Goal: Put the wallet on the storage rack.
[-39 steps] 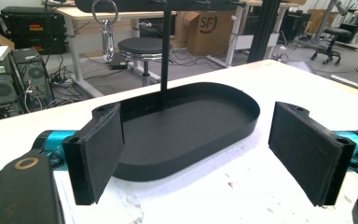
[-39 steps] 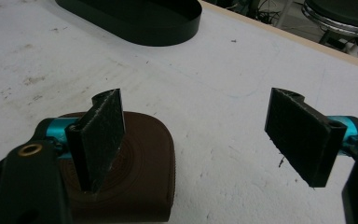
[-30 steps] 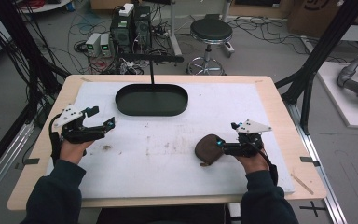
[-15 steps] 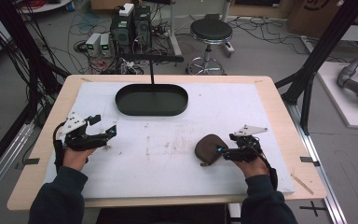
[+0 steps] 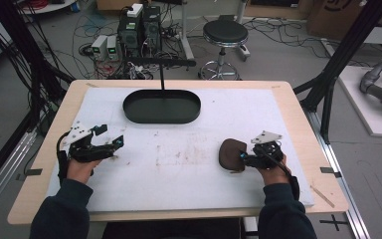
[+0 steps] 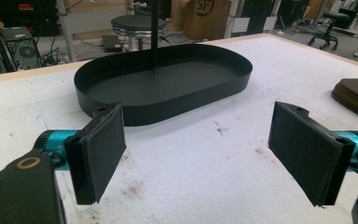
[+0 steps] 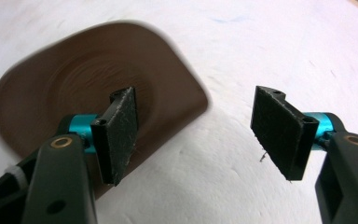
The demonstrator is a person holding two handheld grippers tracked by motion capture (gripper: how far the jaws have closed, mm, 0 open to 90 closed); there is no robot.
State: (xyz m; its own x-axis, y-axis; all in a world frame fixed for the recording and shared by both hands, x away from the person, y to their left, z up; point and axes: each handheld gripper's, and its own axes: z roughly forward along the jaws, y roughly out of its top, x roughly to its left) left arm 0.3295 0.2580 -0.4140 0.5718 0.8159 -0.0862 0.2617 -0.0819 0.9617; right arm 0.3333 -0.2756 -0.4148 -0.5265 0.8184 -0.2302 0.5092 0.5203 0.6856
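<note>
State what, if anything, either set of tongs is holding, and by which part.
Nothing is held. The right tongs are open beside the brown board; the left tongs are open over bare table.

Dark brown wooden piece (image 5: 230, 154), black oval tray (image 5: 161, 106), stained white table cover (image 5: 189, 164)

— What sort of place is this?

— A robotics lab. Black frame struts (image 5: 343, 50) flank a wooden table (image 5: 298, 107) with a white mat (image 5: 189, 174). Behind it, computers (image 5: 140, 25) and power units (image 5: 105, 47) sit on the floor amid loose cables (image 5: 283, 30).

— Any further evidence?

— A round stool (image 5: 225, 34), cardboard boxes (image 6: 209, 18), and part of a grey robot arm (image 5: 380, 87) on a side platform at right.
</note>
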